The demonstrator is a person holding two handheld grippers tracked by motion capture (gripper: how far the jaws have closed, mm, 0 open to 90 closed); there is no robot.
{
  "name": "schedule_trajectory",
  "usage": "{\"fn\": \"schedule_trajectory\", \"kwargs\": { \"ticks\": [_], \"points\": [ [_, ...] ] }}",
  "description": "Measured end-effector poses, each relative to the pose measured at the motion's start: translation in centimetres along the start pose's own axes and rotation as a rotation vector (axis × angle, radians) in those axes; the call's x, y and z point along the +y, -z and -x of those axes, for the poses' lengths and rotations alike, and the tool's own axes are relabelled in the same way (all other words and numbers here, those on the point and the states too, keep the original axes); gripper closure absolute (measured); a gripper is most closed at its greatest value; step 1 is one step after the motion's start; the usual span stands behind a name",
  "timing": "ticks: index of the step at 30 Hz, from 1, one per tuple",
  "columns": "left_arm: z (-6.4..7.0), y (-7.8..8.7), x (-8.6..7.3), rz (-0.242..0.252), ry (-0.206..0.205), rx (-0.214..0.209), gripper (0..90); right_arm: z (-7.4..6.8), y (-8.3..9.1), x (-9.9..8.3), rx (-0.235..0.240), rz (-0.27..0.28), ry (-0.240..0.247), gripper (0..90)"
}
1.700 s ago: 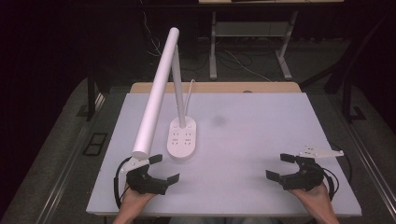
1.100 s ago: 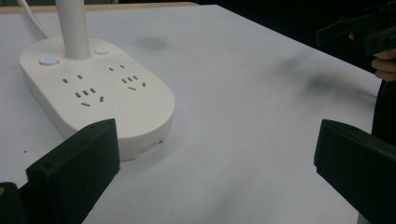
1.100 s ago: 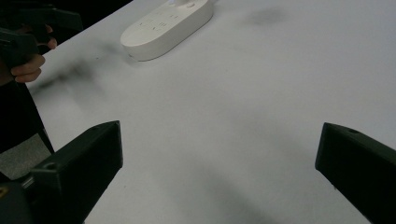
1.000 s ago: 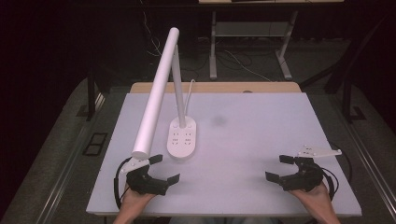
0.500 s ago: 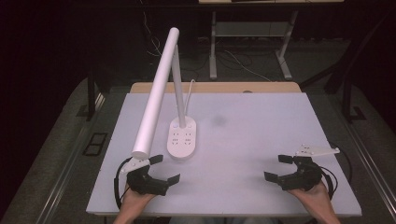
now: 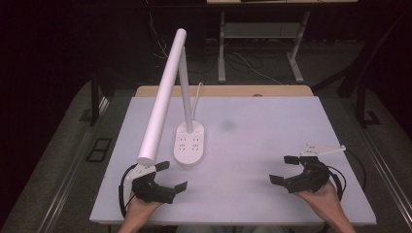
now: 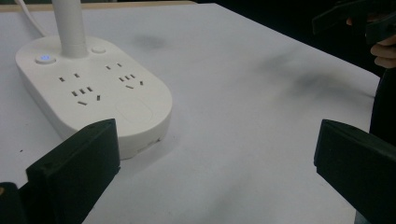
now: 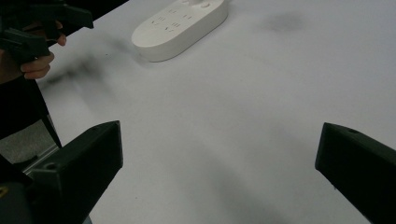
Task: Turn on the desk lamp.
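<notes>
The lamp base [image 6: 190, 144] is what we take as our work: a white oval block with sockets on its top, and a thin post rises from its far end and carries the long white lamp head [image 6: 161, 98], which slopes down toward our left side. It stands on the white table [image 6: 252, 141], left of the middle, probably so that the cord [image 6: 198, 92] can run off the far edge. In the left gripper view the base [image 7: 93, 93] lies ahead and just beside the left jaw, not between the two jaws. Our left gripper [image 6: 165, 177] rests near the front edge, close to the base, with the jaws spread wide and nothing between them. Our right gripper [image 6: 284, 170] sits well apart on the other side, also spread and empty; we think both hands wait at the near edge to keep the way to the lamp free
</notes>
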State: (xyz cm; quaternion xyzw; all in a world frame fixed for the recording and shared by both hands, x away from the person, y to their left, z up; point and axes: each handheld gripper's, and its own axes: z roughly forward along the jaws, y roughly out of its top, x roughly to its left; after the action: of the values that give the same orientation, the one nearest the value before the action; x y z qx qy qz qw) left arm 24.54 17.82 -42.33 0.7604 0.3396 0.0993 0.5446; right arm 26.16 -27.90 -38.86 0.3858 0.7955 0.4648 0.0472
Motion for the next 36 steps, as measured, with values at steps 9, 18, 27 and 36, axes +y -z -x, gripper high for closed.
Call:
{"fn": "schedule_trajectory", "kwargs": {
  "ticks": [9,18,27,36],
  "points": [
    [0.0,0.0,0.0,-0.003,-0.001,0.000,0.0,-0.3,-0.5,1.5,0.013,-0.021,0.034,0.6],
    [0.0,0.1,0.0,0.002,0.002,-0.001,0.0,-0.4,-1.0,2.9,0.027,-0.037,0.041,0.6],
    [0.1,0.0,0.0,0.002,0.003,-0.003,0.0,-0.6,-2.2,4.1,0.048,-0.059,0.051,0.6],
    [0.1,0.0,0.0,0.003,0.002,-0.003,0.0,-1.0,-2.9,5.6,0.060,-0.066,0.064,0.6]
  ]
}}
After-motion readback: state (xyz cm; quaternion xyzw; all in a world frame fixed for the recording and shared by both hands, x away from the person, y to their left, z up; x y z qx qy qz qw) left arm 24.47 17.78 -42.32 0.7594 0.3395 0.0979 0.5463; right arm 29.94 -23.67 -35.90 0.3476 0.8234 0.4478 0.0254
